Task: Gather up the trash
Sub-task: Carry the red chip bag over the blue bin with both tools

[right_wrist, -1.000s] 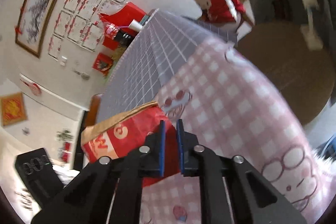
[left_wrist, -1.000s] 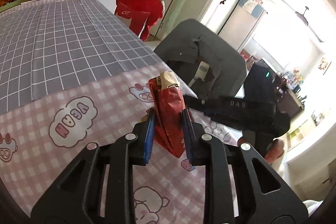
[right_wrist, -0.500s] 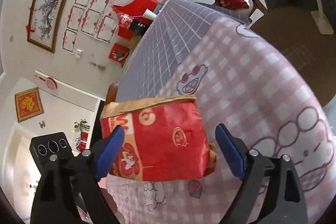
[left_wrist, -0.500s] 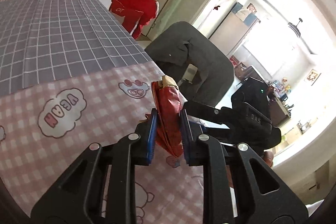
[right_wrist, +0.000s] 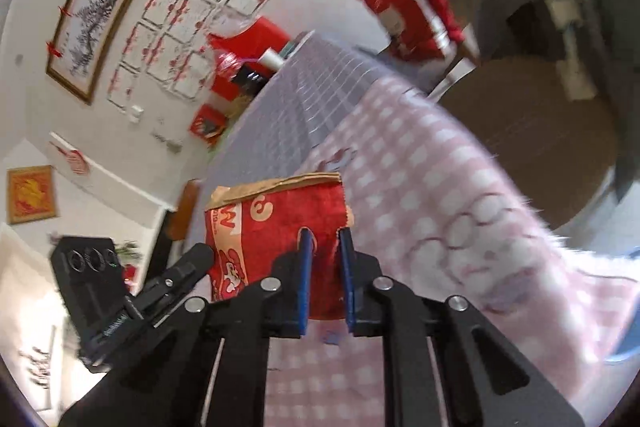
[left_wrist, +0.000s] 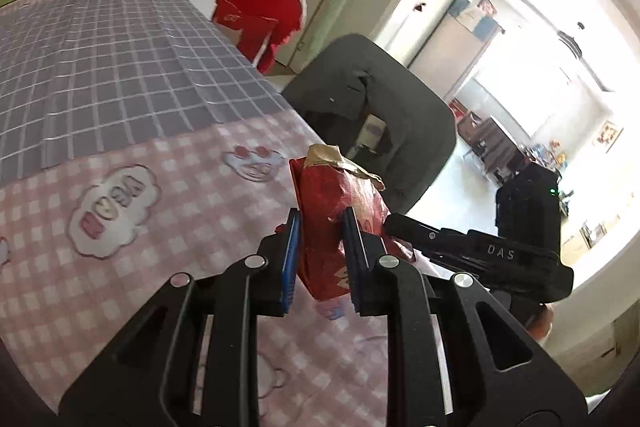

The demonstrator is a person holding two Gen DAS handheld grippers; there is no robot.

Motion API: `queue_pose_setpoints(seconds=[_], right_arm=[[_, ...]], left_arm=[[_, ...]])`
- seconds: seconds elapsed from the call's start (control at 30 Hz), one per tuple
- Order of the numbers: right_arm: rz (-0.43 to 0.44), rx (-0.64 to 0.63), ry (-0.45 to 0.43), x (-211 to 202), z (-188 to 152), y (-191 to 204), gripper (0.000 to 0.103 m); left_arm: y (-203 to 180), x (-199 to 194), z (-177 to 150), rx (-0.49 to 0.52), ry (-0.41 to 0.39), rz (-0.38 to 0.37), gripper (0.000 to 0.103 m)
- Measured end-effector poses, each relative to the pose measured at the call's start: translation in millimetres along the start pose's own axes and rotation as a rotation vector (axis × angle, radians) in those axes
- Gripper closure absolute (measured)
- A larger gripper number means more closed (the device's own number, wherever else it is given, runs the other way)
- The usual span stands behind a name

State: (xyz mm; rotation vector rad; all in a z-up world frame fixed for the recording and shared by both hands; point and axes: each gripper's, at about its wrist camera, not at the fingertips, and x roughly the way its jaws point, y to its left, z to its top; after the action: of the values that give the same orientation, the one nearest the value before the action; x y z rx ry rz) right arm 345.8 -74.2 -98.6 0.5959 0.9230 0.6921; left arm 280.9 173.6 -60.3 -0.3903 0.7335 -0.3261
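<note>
Half a second back my right gripper stood spread wide around the red paper bag; its jaws have just been closing, and now the blue pads pinch the bag's lower right corner. My left gripper clamps the same bag edge-on, as before. Held between both, it hangs just above the pink checked tablecloth, near the table's edge.
</note>
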Motion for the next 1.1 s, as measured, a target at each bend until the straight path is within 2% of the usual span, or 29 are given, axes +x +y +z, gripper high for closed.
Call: queue_pose_setpoints(seconds=[0.1, 0.33, 0.37, 0.43, 0.53, 0.67, 0.8, 0.93, 1.1], right_arm=[[-0.068, -0.009, -0.044, -18, -7, -7, 0.090], [-0.295, -0.058, -0.193, -77, -26, -16, 0.090], [-0.314, -0.062, -0.208, -83, -28, -17, 0.094], [-0.270, -0.077, -0.199, -95, -31, -19, 0.097], [-0.365, -0.104, -0.213, -105, -38, -20, 0.097], [-0.379, -0.057, -0.240, -128, -43, -45, 0.097], [-0.374, -0.017, -0.267, -150, -46, -60, 0.097], [-0.391, 0.001, -0.315, -174, -51, -68, 0.098], [-0.451, 0.057, -0.350, -199, -56, -93, 0.099]], left_arm=[[-19, 13, -2, 0.028, 0.025, -0.004, 0.082], [-80, 47, -11, 0.137, 0.053, 0.022, 0.082], [-88, 52, -13, 0.150, 0.059, 0.021, 0.098], [-107, 67, -18, 0.168, 0.105, -0.023, 0.102], [-146, 82, -31, 0.246, 0.120, -0.064, 0.102], [-187, 97, -44, 0.323, 0.143, -0.101, 0.102], [-200, 102, -47, 0.352, 0.152, -0.097, 0.102], [-203, 105, -48, 0.364, 0.133, -0.061, 0.101], [-205, 122, -55, 0.337, 0.170, -0.062, 0.099]])
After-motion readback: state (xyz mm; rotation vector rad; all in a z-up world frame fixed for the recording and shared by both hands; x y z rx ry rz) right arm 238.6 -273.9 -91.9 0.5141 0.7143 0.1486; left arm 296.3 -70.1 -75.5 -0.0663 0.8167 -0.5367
